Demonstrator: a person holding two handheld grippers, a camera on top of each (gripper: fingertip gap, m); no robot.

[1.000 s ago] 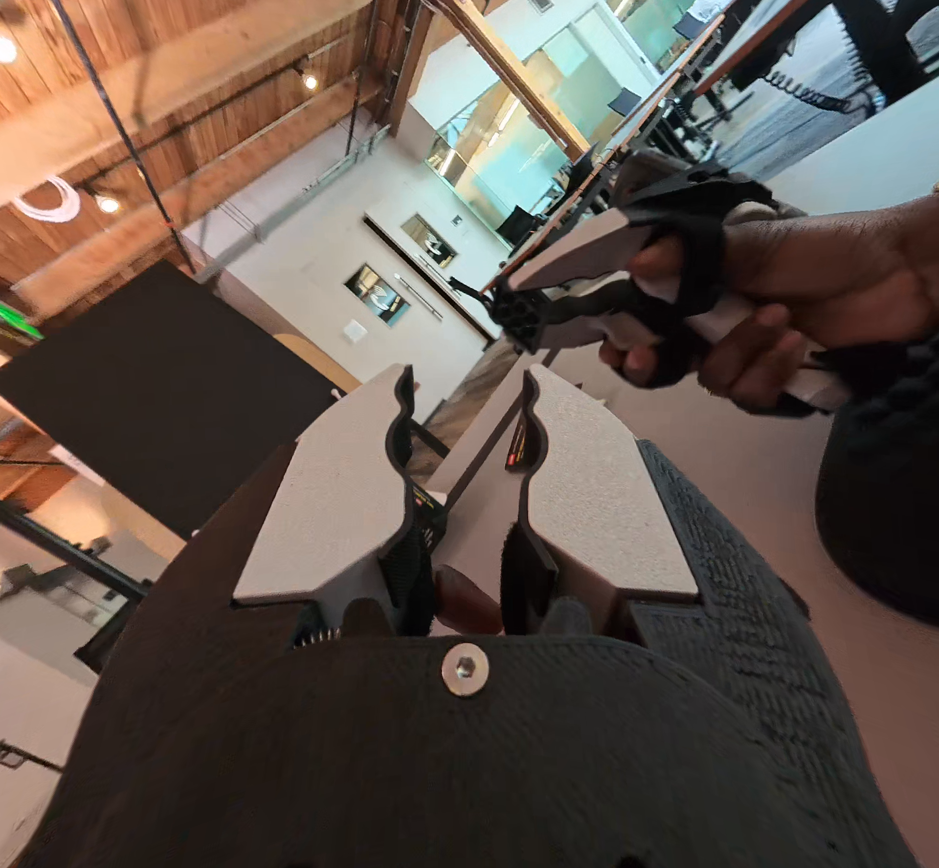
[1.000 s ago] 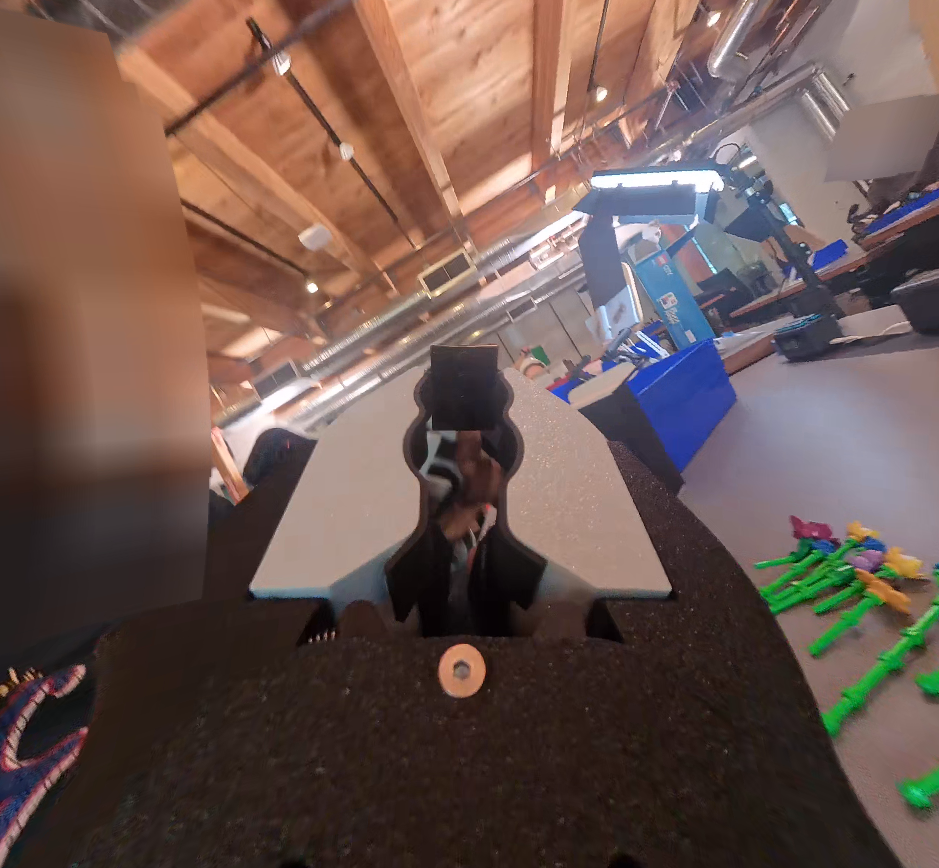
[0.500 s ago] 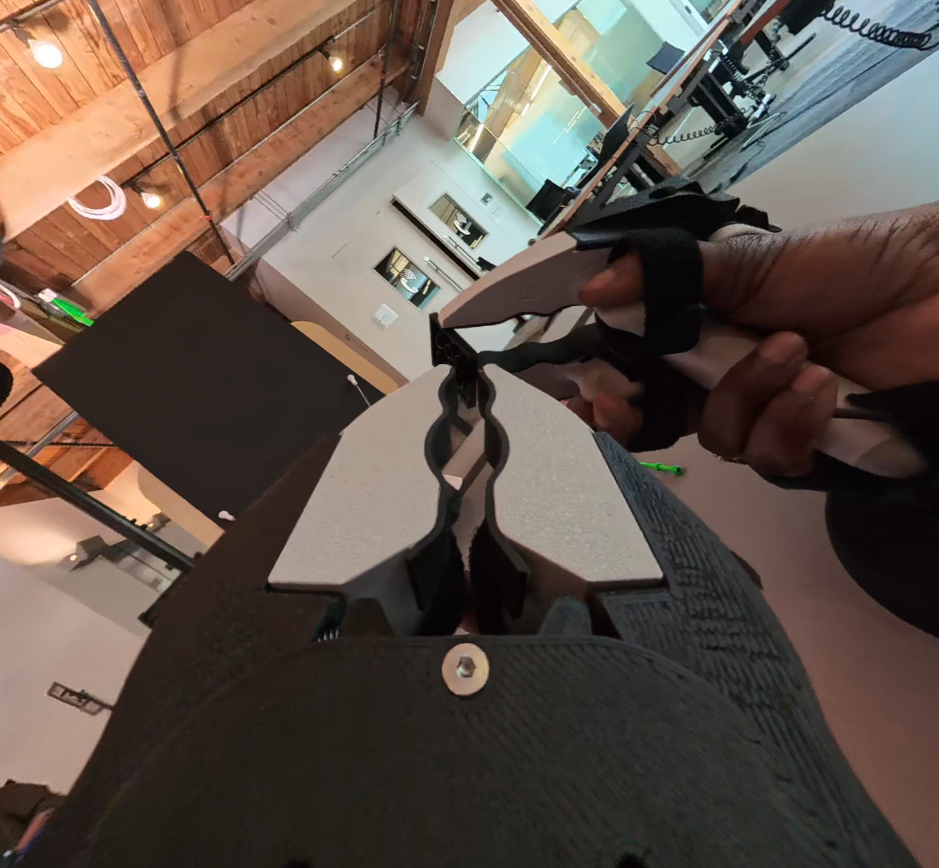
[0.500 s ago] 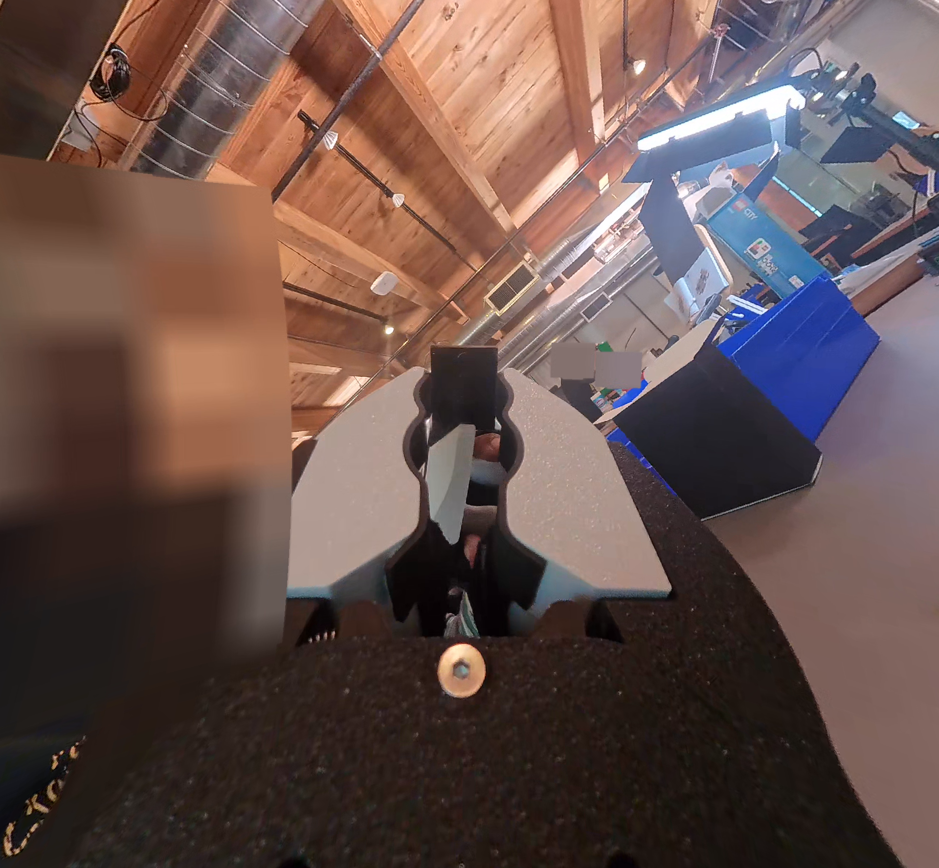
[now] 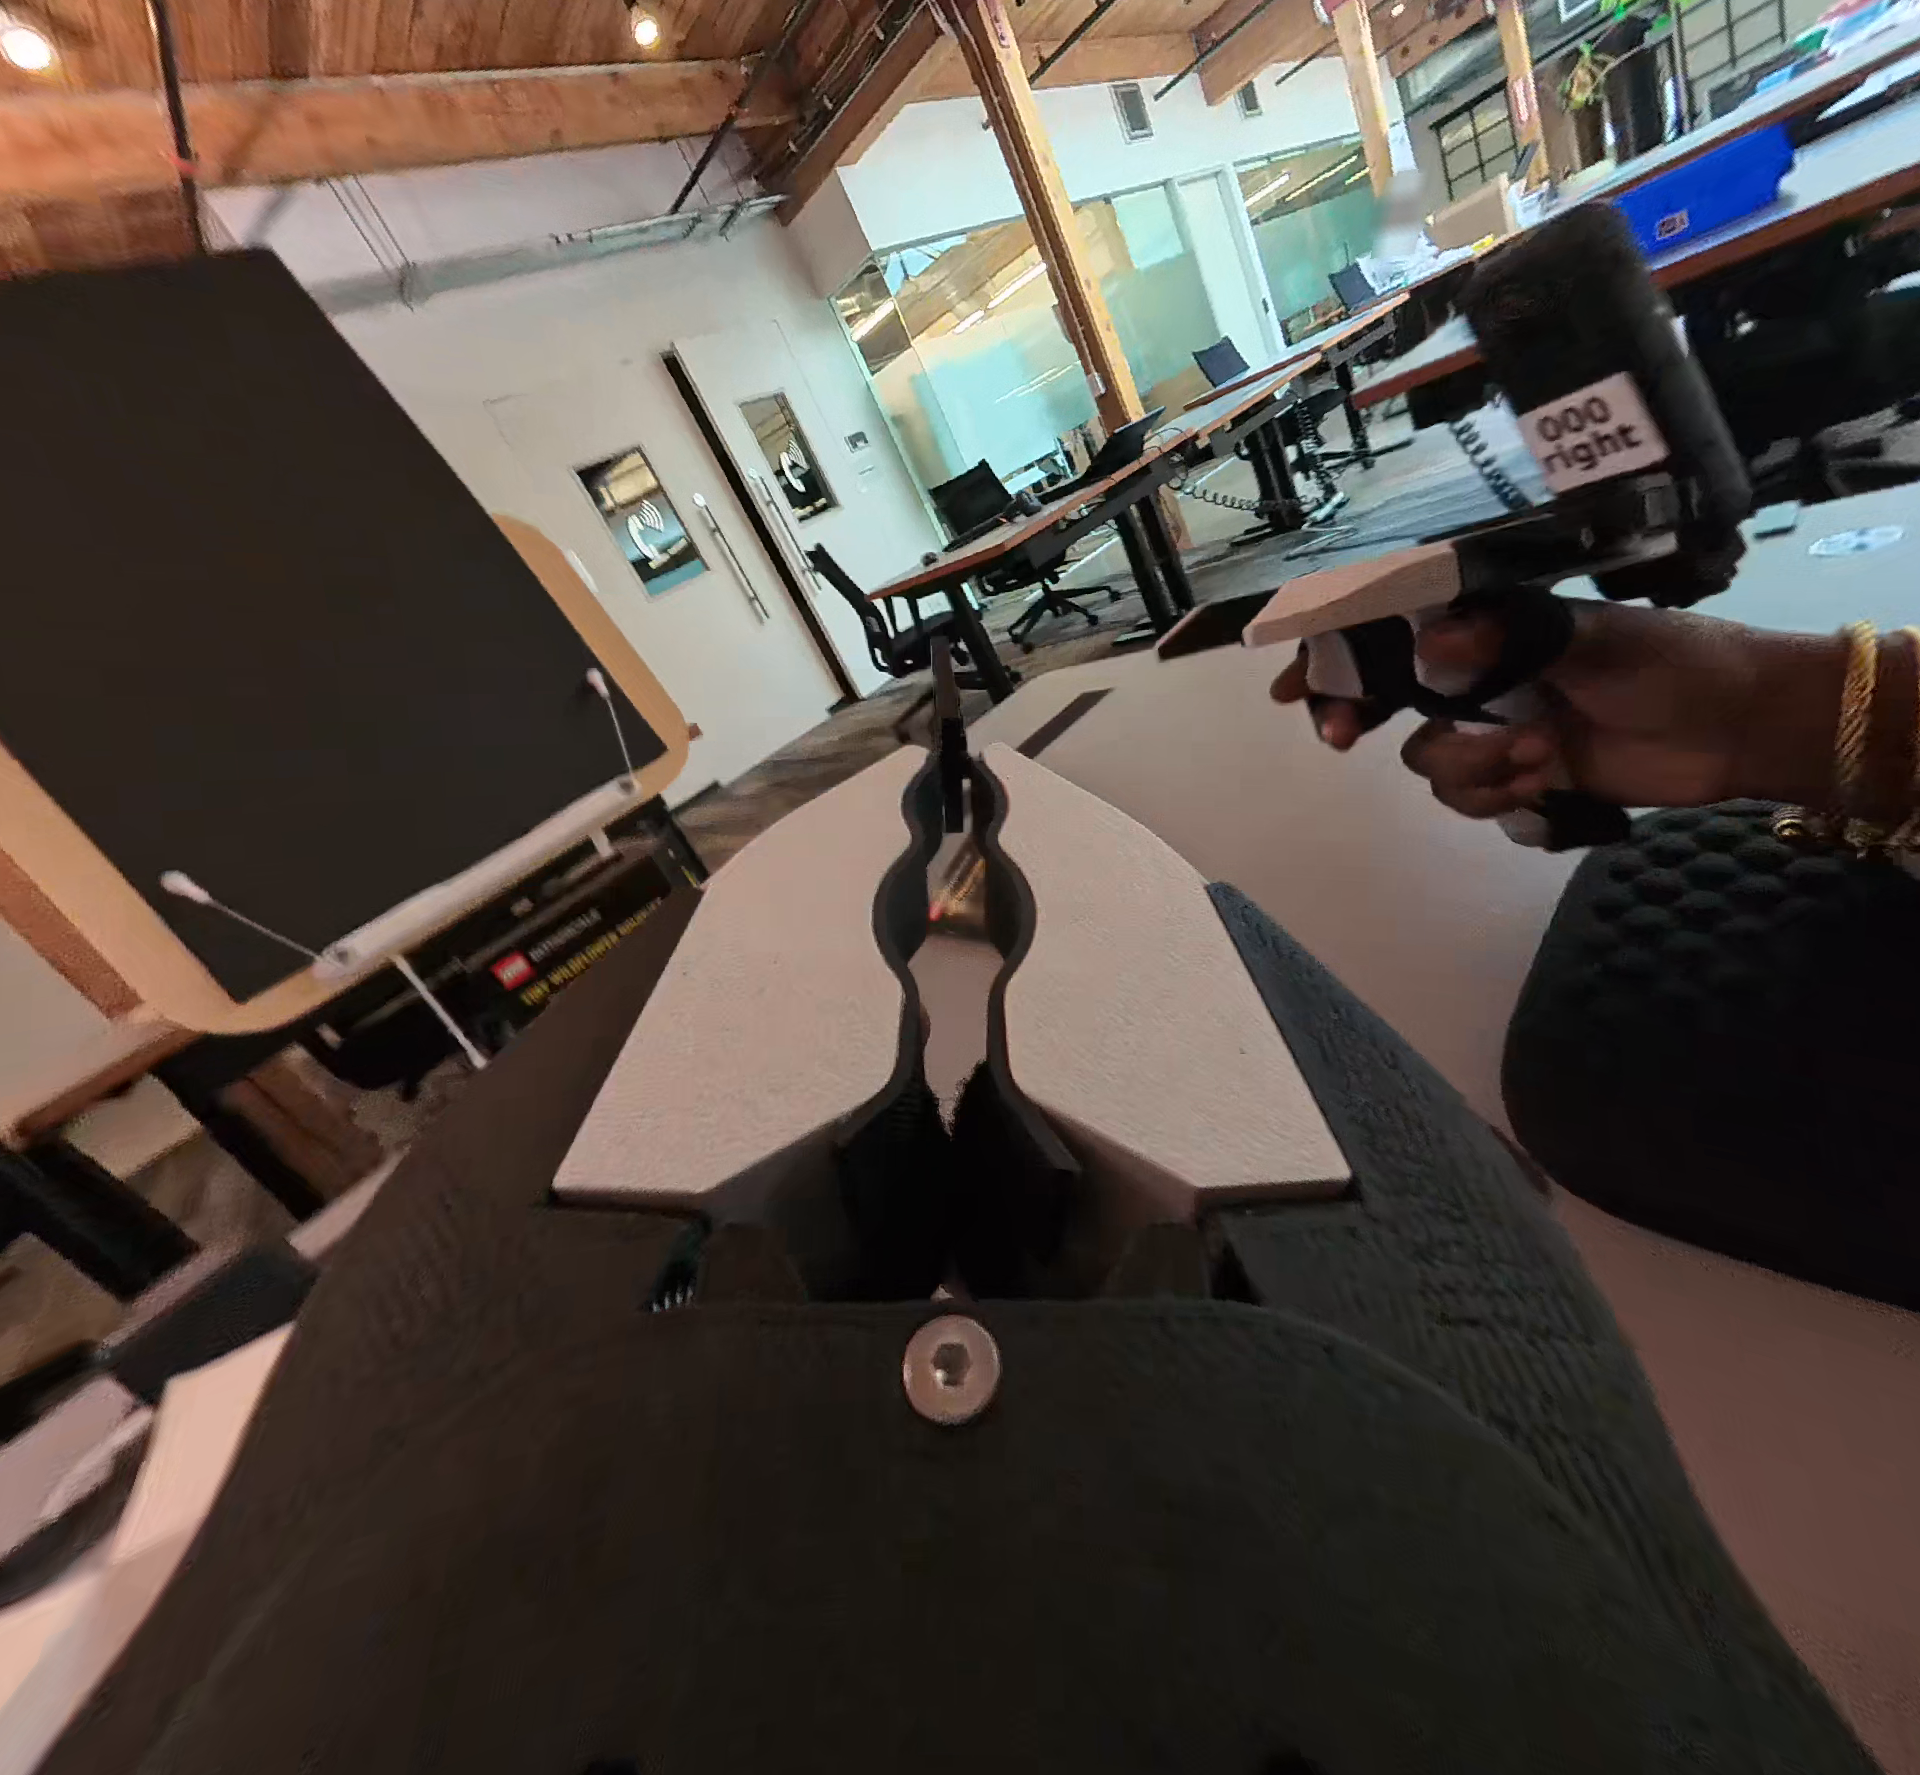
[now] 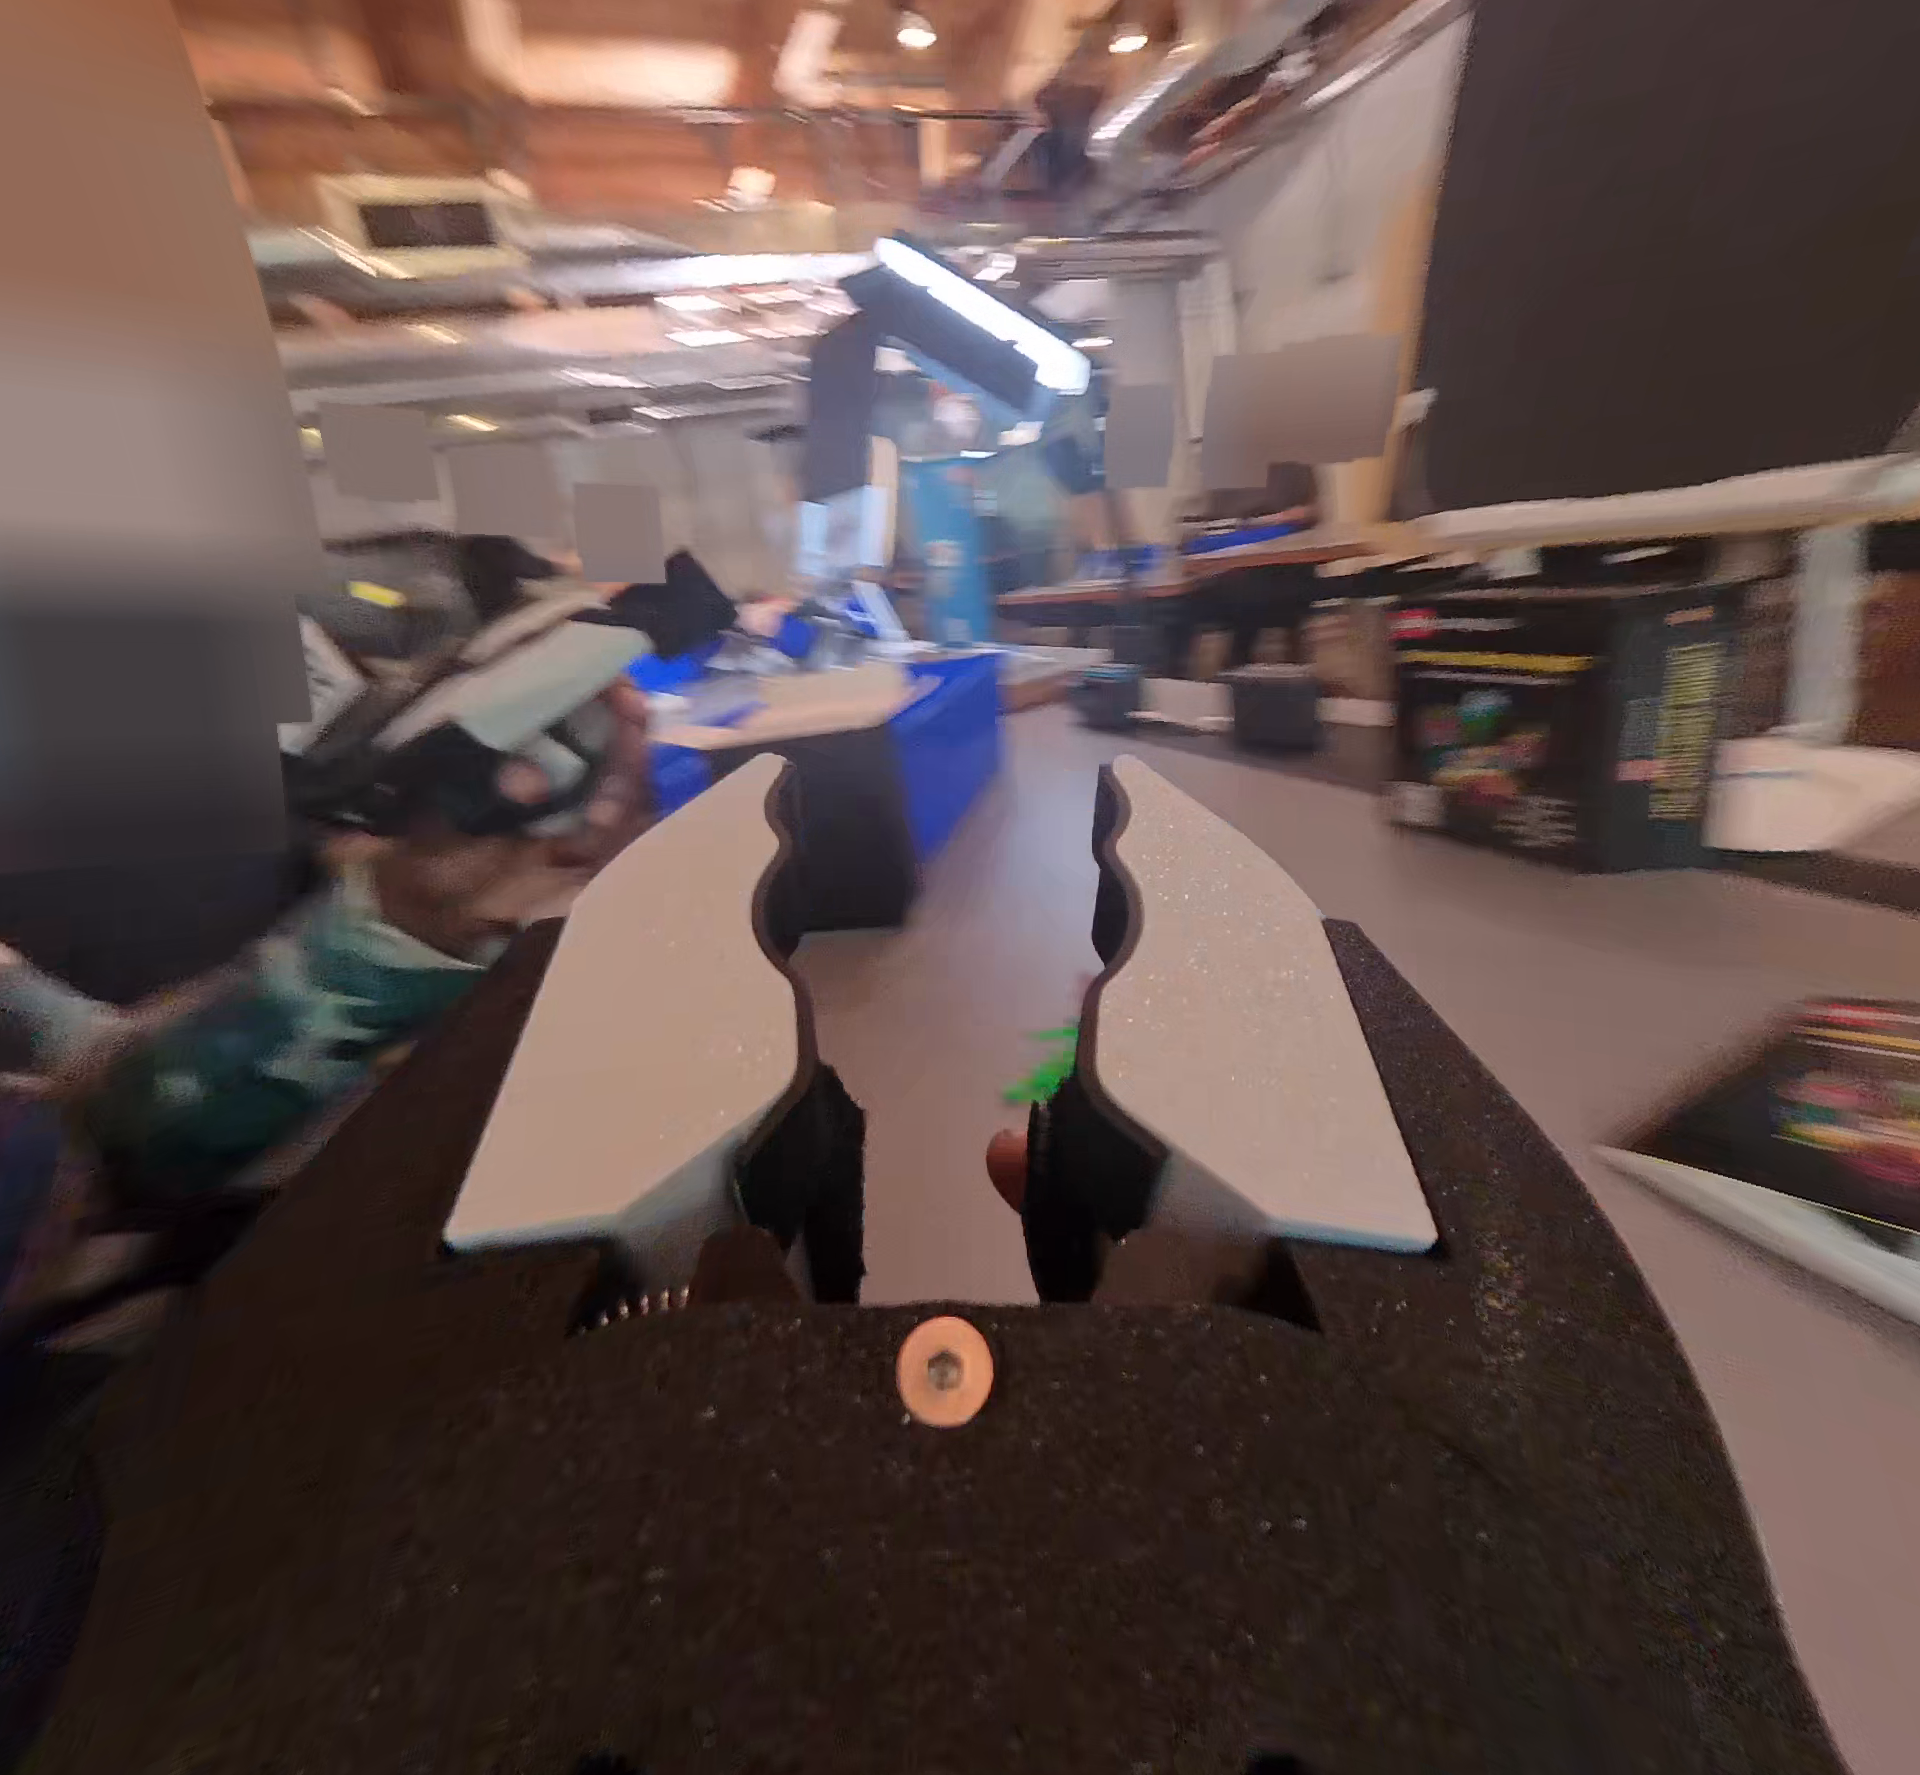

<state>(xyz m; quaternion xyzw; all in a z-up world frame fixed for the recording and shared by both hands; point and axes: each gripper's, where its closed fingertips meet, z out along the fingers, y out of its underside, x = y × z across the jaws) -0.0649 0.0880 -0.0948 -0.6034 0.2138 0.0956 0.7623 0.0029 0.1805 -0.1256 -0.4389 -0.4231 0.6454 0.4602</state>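
My left gripper (image 5: 951,757) is shut on a thin flat black piece (image 5: 943,699). The piece stands on edge between the pads and sticks out past the fingertips. My right gripper (image 6: 940,775) is open with nothing between its fingers. In the left wrist view it (image 5: 1226,626) is held by a hand off to the right, above the grey table (image 5: 1299,790) and clear of the black piece. The left gripper shows blurred at the left of the right wrist view (image 6: 499,686).
A black board with a wooden rim (image 5: 260,582) leans at the left over a black box (image 5: 540,956). A black padded object (image 5: 1714,1050) sits at the right. A blue bin (image 6: 945,738), a printed black box (image 6: 1538,738), a booklet (image 6: 1818,1123) and a green plastic piece (image 6: 1039,1076) are on the table.
The right gripper carried the black piece to the left gripper, which shut on it. The right gripper then opened, let go and drew away to the right. Both views swung down from the ceiling.
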